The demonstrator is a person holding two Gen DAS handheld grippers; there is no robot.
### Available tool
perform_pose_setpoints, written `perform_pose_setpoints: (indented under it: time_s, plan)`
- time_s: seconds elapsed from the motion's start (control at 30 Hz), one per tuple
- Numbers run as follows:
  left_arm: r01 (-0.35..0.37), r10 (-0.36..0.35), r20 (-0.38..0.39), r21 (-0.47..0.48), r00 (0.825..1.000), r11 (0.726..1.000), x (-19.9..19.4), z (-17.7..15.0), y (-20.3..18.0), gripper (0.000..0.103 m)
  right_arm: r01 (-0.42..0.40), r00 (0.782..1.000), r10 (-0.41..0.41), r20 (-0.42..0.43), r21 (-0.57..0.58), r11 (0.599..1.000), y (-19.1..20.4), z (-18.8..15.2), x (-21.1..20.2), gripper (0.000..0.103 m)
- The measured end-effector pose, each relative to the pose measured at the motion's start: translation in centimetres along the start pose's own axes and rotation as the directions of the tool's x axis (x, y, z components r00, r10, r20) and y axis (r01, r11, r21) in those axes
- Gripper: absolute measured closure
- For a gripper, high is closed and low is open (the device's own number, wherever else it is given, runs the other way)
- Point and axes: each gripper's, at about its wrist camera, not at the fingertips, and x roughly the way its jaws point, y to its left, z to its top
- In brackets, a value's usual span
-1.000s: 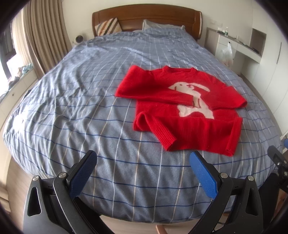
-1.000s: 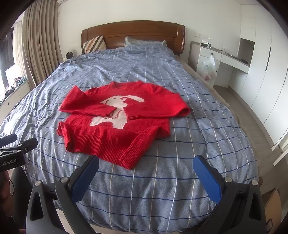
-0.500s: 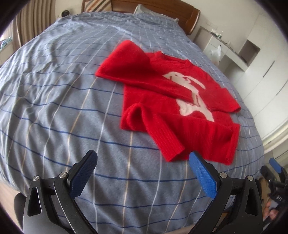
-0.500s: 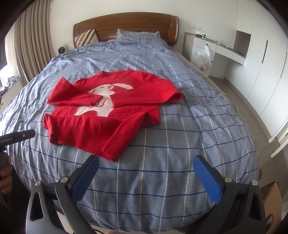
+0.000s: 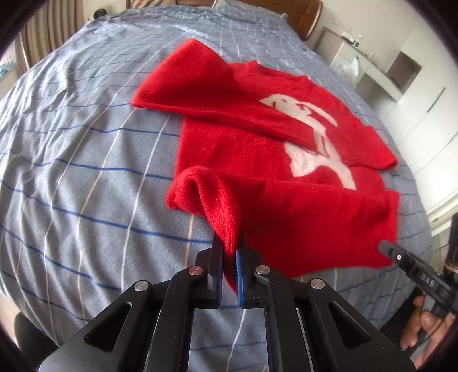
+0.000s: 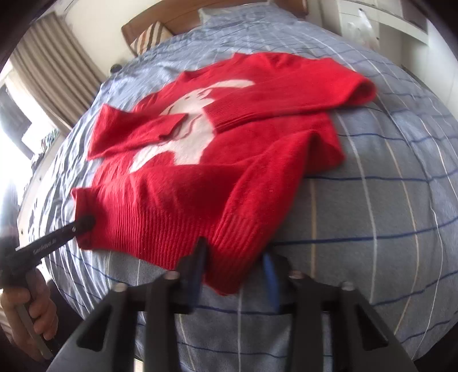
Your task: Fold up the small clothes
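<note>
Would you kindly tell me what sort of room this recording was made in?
Most likely a bedroom: a bed under a blue checked cover, a brown wooden headboard with a striped pillow, and beige curtains.

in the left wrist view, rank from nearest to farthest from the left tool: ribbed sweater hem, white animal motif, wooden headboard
1. Ribbed hem of the red knit sweater, pinched in the left tool, bottom centre.
2. White animal motif, mid-right on the chest.
3. Brown wooden headboard, top edge.
</note>
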Motion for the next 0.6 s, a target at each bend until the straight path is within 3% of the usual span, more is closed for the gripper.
perform_pose_setpoints:
  time_s: [0.03,0.13,0.2,0.37,0.4,0.5,0.57,0.6]
  plan:
    - [0.034,-0.034,0.004,-0.004,0.999,0.999,-1.2,-0.6,0.6,0.097,-0.020,1.000,0.020,-0.001,0.022,1.000,-0.8,-0.5,-0.9,0.087]
    - [0.084,-0.084,0.005,0.011,0.996,0.996,-3.4,-2.5,1.5,0.097,-0.058,0.998,0.060,-0.026,0.074,0.996,-3.2,-2.1,-2.7,0.089]
    - [0.091,-0.091,-0.009,0.017,0.996,0.996,-3.0,-3.0,1.5,0.097,-0.059,0.997,0.063,-0.047,0.081,0.995,-4.1,-2.8,-2.6,0.089]
    - [0.083,-0.083,-0.026,-0.007,0.996,0.997,-1.0,-3.5,1.4,0.097,-0.153,0.987,0.156,-0.038,0.084,0.985,-4.8,-3.1,-1.6,0.089]
    - [0.082,-0.082,-0.023,-0.010,0.996,0.997,-0.9,-3.3,1.5,0.097,-0.163,0.986,0.166,-0.033,0.085,0.983,-4.8,-3.1,-1.5,0.086]
    - [0.086,-0.086,-0.015,-0.015,0.996,0.996,-1.1,-3.2,1.7,0.097,-0.209,0.978,0.209,0.007,0.080,0.975,-4.3,-2.9,-1.5,0.036]
    - [0.086,-0.087,-0.012,-0.016,0.996,0.996,-1.0,-3.1,1.7,0.097,-0.221,0.975,0.220,0.022,0.073,0.973,-4.1,-2.3,-0.3,0.037]
    - [0.085,-0.085,-0.012,-0.018,0.996,0.996,-0.9,-3.1,1.8,0.097,-0.222,0.975,0.221,0.022,0.086,0.971,-4.3,-1.9,0.4,0.045]
